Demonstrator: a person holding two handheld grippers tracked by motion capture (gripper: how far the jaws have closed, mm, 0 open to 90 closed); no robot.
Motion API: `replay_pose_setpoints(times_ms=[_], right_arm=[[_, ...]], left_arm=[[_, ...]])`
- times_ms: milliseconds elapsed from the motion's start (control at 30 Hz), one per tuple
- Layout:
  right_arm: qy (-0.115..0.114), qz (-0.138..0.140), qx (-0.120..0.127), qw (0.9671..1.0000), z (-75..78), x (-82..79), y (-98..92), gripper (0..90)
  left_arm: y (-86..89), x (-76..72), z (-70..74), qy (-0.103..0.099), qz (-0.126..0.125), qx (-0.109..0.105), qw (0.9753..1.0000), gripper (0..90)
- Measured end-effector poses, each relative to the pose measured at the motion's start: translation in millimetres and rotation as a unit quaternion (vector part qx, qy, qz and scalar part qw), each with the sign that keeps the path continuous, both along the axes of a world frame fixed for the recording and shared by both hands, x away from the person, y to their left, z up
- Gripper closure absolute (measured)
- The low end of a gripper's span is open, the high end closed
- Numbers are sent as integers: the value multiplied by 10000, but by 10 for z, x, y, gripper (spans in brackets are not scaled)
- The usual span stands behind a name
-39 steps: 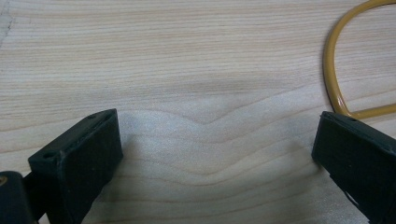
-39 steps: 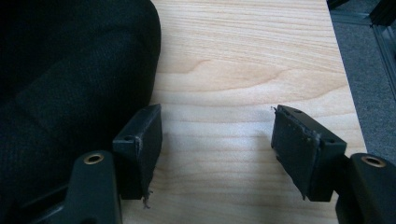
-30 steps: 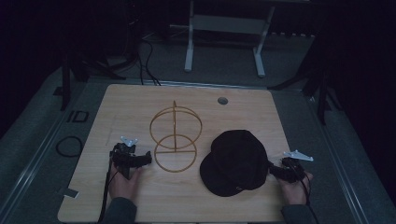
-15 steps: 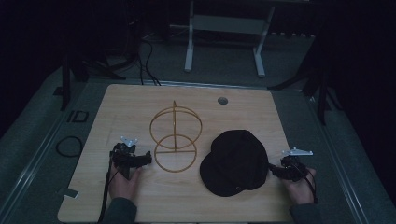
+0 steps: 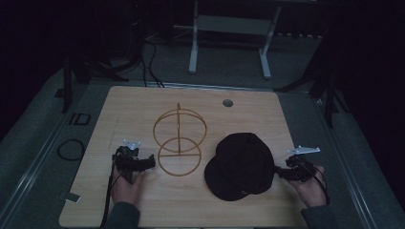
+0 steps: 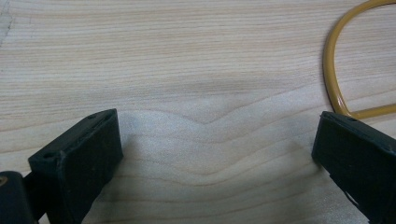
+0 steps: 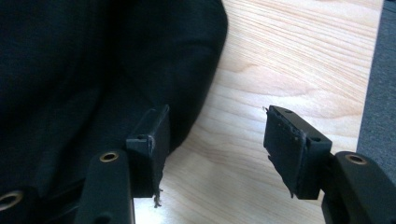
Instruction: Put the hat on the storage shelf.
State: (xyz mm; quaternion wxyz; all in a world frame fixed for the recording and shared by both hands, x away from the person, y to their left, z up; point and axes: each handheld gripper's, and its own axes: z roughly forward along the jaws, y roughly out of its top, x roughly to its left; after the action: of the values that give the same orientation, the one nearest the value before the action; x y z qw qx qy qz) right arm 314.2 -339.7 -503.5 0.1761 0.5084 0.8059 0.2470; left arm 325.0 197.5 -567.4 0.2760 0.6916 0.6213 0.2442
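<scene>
Since a second ago my right gripper (image 5: 281, 172) has crept to the cap (image 5: 241, 164), fingers open, left gripper (image 5: 149, 162) open too; closing now risks only pinching the brim and dragging it across the surface (image 5: 133, 109).

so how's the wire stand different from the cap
The wire stand is a thin yellow frame you can see through; the cap is solid black cloth. The stand rises upright from its ring base, while the cap lies low and flat. The stand sits left of the cap. Both rest on the wooden table.

Right hand-held gripper (image 5: 282, 172) drew slightly back from black hat (image 5: 240, 165).
</scene>
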Motion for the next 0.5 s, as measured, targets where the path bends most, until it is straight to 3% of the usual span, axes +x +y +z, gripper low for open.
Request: replay_pose_setpoints(times_ms=[500], right_arm=[[259, 473, -112, 9985, 308, 53, 164, 408]], left_arm=[[0, 0, 1, 8, -1, 0, 10000, 12]])
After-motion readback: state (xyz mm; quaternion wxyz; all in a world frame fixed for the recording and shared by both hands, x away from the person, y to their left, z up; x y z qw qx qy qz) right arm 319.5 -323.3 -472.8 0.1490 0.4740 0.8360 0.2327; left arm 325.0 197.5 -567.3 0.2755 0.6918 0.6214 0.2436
